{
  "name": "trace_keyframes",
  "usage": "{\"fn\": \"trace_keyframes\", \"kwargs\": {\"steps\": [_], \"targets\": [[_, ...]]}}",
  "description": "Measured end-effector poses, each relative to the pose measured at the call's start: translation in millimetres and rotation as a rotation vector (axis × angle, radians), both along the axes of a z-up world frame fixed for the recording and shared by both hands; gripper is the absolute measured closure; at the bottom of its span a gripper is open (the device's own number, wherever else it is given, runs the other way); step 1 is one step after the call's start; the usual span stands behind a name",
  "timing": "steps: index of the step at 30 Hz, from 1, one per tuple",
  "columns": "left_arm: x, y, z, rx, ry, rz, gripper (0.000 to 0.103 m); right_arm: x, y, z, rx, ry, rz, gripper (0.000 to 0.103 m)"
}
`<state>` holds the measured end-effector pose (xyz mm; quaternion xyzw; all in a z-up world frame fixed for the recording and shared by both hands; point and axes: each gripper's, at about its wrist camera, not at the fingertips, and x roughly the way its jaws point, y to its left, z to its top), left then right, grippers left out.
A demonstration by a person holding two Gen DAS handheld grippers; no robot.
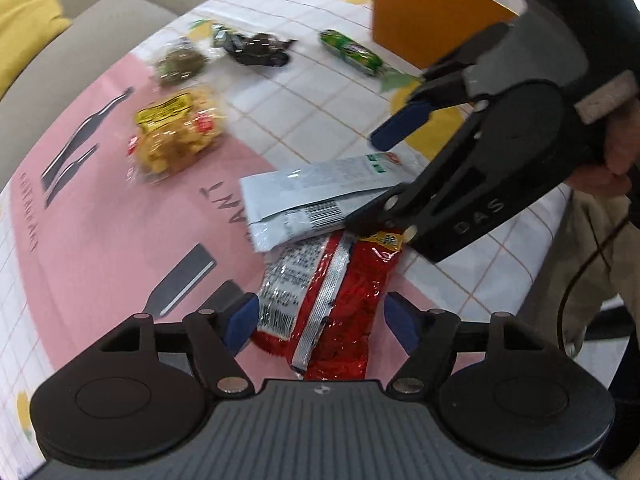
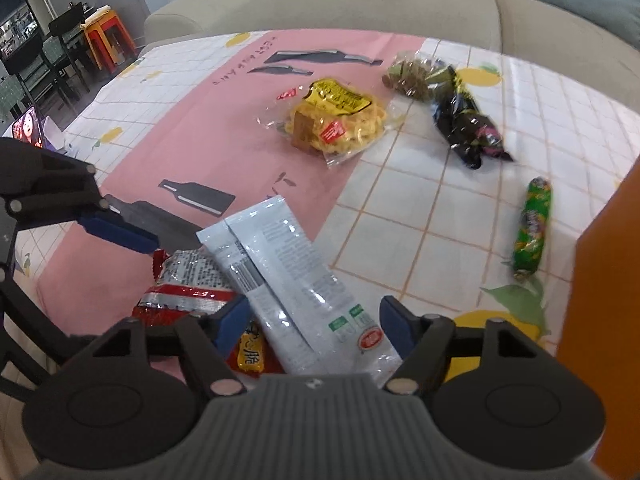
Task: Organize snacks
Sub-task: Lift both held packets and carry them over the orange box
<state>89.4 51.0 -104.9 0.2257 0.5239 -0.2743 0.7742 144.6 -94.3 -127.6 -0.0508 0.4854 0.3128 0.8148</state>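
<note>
While nothing looks sorted yet: orange box [image 2: 600, 280] at right edge; clear noodle pack [image 2: 336, 120], black pouch [image 2: 468, 128], green tube sweet [image 2: 532, 228] loose upper right; silver-white sachet [image 2: 288, 280] overlapping red foil packet [image 1: 340, 300], bottom centre; left gripper [image 1: 320, 322] spread around red packet, right gripper [image 2: 312, 326] spread around sachet, neither gripping.

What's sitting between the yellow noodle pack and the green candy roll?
In the right wrist view, the black wrapper snack lies between the noodle pack and the green roll, a bit farther back. Otherwise only bare tablecloth.
</note>
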Motion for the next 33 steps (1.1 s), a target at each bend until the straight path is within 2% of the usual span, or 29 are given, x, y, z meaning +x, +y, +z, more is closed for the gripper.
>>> {"fn": "trace_keyframes", "kwargs": {"steps": [4,6,9,14,16,17,19,21,23,26,29,31,33], "targets": [[4,-6,-10,0.019,0.01,-0.073,0.014,1,4,-8,-0.008,-0.01,0.001,0.03],[6,-8,-14,0.033,-0.004,-0.093,0.012,4,0,-11,-0.003,-0.004,-0.038,0.031],[12,-9,-18,0.031,-0.018,-0.103,0.007,7,-6,-12,-0.061,-0.019,-0.114,0.032],[21,-15,-21,0.059,-0.057,-0.141,0.004,4,-13,-11,-0.087,0.01,-0.133,0.033],[27,-20,-25,0.108,-0.058,-0.11,0.003,2,-14,-10,-0.104,0.036,-0.156,0.033],[33,-23,-26,0.141,-0.048,-0.065,0.003,2,-16,-10,-0.115,0.051,-0.175,0.033],[44,-22,-26,0.146,0.025,0.071,0.004,3,-17,-10,-0.14,0.093,-0.237,0.033],[49,-18,-23,0.125,0.064,0.191,0.006,2,-22,-9,-0.141,0.131,-0.295,0.033],[48,-13,-19,0.08,0.117,0.272,0.006,1,-27,-8,-0.109,0.169,-0.337,0.033],[43,-3,-13,-0.021,0.203,0.328,0.006,-1,-36,-8,-0.03,0.241,-0.38,0.033],[39,8,-10,-0.151,0.31,0.371,0.011,-4,-42,-8,0.015,0.289,-0.417,0.038],[36,12,-5,-0.197,0.311,0.369,0.015,-4,-46,-8,0.046,0.319,-0.425,0.038],[33,13,2,-0.185,0.228,0.337,0.015,-9,-45,-5,0.052,0.311,-0.406,0.039]]}}
